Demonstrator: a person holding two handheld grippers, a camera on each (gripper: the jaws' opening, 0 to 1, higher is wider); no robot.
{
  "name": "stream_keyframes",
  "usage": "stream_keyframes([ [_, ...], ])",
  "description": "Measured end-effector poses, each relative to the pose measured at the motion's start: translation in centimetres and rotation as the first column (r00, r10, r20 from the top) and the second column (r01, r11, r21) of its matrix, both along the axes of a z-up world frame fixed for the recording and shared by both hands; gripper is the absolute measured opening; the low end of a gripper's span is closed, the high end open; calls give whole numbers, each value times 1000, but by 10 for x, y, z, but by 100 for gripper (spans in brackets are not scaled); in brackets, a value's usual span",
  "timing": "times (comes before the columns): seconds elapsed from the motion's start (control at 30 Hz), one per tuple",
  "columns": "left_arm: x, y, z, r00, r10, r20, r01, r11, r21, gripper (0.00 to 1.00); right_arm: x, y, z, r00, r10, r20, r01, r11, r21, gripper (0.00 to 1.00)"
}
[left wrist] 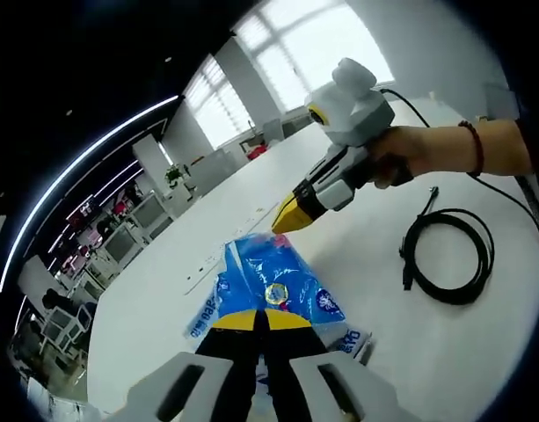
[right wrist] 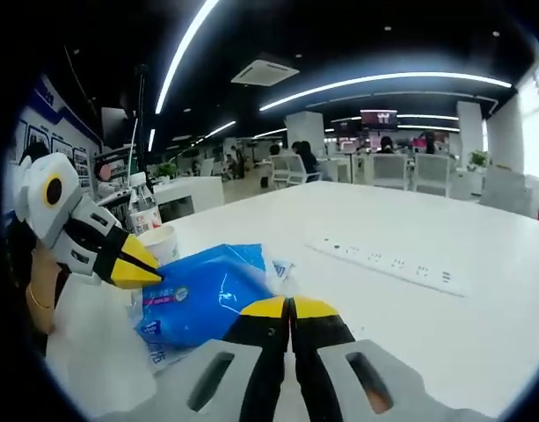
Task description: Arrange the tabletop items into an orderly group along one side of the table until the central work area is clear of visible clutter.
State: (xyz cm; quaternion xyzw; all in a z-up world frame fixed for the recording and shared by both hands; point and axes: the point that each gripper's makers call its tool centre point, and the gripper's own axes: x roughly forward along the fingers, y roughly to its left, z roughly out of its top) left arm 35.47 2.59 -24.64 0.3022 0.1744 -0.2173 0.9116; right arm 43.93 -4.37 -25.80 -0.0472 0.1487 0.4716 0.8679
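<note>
Here, blue wipes pack (left wrist: 273, 294) lies mid-desk (left wrist: 445, 352), pinched from both ends | left hand-held gripper (left wrist: 262, 318) clenched on near edge | right hand-held gripper (right wrist: 289, 307) clenched on opposite edge, likely to shift it sideward | cable coil (left wrist: 447, 255) apart.

Blue wet-wipe pack (left wrist: 273, 290) flat on white table (left wrist: 445, 352), coiled black cable (left wrist: 449, 255) well apart.
</note>
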Motion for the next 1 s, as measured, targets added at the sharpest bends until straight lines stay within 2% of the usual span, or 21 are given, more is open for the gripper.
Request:
stream_keyframes([
  [0.53,-8,-38,21,998,-67,18,67,998,0,0,-15,-45,21,999,-43,12,43,999,18,0],
  [1.0,-5,-78,23,991,-131,9,131,991,1,0,-20,-91,29,994,-109,28,109,994,20,0],
])
